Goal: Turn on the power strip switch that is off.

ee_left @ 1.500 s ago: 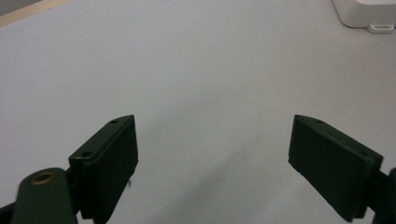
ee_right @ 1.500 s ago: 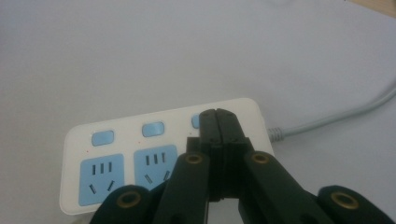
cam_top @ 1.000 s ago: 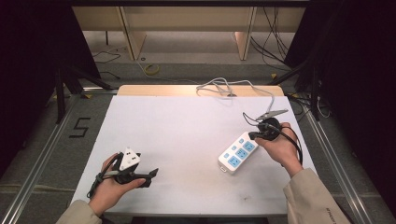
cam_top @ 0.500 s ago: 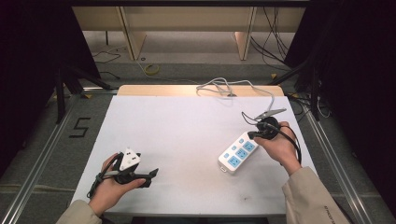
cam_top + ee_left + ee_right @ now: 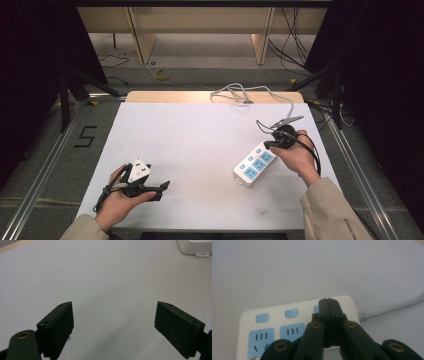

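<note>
My right gripper [image 5: 328, 301] has its two black jaws pressed flat together, with nothing between them. The tips rest over the third blue button of the strip [image 5: 294, 325], just beside the end where the grey cable [image 5: 392, 308] goes out. The strip is smooth white plastic with round corners, with blue square sockets and small blue buttons; I can read no writing on it. My left gripper [image 5: 113, 327] is wide open over the plain white table [image 5: 105, 272], holding nothing, and one corner of the strip lies far in front of it. On the floor beyond my left hand [image 5: 117, 200] is a mark "5" [image 5: 86, 136].
</note>
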### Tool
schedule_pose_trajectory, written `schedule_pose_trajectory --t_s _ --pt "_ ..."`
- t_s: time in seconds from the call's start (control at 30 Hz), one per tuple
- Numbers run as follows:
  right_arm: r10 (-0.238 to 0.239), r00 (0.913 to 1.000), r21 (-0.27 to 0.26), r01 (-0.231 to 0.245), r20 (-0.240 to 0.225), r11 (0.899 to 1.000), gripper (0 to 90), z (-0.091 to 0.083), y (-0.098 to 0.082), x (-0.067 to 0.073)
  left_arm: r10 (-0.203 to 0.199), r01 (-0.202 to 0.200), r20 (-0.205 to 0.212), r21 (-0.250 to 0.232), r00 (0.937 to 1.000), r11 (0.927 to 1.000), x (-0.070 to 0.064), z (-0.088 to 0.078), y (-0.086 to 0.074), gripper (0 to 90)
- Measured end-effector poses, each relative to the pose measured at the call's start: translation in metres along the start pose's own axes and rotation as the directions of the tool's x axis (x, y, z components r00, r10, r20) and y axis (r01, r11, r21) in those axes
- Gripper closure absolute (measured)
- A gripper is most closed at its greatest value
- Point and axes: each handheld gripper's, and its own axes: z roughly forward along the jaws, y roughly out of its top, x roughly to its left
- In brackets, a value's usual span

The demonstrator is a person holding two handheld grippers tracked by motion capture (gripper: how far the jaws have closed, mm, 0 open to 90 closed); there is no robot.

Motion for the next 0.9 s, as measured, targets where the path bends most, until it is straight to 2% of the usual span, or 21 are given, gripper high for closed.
schedule_pose_trajectory --t_s 0.9 --pt "-0.008 1.0000 0.017 0.008 -0.001 1.000 90.0 0.0086 0.0075 -0.0004 0.000 0.000 0.000 0.001 1.0000 1.0000 0.0000 0.0000 0.0001 15.4"
